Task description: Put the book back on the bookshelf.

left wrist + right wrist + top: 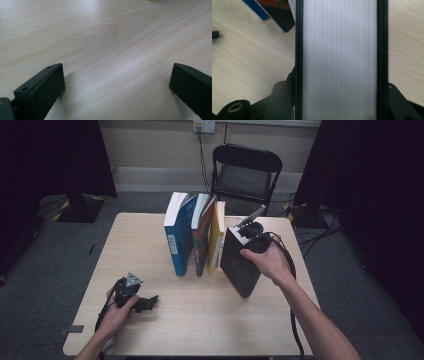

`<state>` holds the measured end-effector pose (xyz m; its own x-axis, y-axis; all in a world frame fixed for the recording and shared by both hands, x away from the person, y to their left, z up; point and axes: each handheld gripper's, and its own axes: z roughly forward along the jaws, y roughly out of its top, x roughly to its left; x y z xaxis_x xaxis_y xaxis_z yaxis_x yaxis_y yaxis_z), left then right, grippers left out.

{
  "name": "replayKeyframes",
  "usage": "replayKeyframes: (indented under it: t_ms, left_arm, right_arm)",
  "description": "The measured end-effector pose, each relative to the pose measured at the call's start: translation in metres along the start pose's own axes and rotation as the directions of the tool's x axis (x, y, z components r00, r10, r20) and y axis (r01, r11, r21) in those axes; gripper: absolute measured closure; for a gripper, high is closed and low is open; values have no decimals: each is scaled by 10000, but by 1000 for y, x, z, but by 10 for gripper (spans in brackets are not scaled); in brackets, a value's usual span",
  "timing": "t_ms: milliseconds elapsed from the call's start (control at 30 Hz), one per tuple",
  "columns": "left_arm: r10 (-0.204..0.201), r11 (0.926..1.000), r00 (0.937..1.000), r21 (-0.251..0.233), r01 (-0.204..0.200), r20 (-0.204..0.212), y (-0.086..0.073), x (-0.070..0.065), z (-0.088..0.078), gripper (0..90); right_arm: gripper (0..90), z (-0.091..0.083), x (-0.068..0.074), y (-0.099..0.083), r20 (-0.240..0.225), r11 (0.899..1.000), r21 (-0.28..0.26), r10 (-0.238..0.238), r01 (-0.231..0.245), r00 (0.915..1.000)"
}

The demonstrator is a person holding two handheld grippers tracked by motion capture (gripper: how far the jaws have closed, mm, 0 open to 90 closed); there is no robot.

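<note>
A thick black book stands tilted at the right end of a row of upright books, and my right gripper is shut on its top edge. In the right gripper view the white page block runs between the two black covers, with my right gripper clamping it from both sides. To its left stand a yellow book, a book with a colourful cover and a blue book. My left gripper rests on the table at the front left. It is open with bare wood between its jaws.
The wooden table has free surface to the left of and in front of the books. A black folding chair stands behind the far edge. Corners of the blue book and a dark-covered book show past the held book.
</note>
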<state>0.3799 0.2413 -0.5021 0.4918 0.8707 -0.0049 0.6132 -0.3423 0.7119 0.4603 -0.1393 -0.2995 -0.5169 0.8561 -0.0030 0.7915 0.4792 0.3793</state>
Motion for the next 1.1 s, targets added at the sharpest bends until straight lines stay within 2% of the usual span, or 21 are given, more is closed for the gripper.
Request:
replayKeyframes:
  t_ms: [167,600,800,967,1100]
  left_arm:
    - [2,10000,10000,2,-2,-1,0,0,0,0]
    - [-16,10000,10000,-20,16,29,0,0,0,0]
    - [-1,10000,10000,-16,1,40,0,0,0,0]
    - [9,10000,10000,-15,-9,49,0,0,0,0]
    - [-5,10000,10000,-21,5,42,0,0,0,0]
  right_arm:
    - [534,0,-2,9,105,9988,-280,408,-405,9991]
    - [533,13,-5,40,443,9942,73,1070,-1074,9933]
    - [534,17,-7,54,620,9890,131,1464,-1475,9873]
    - [533,27,-12,68,726,9805,173,1939,-1956,9783]
    - [534,33,-12,75,830,9774,217,2079,-2104,9746]
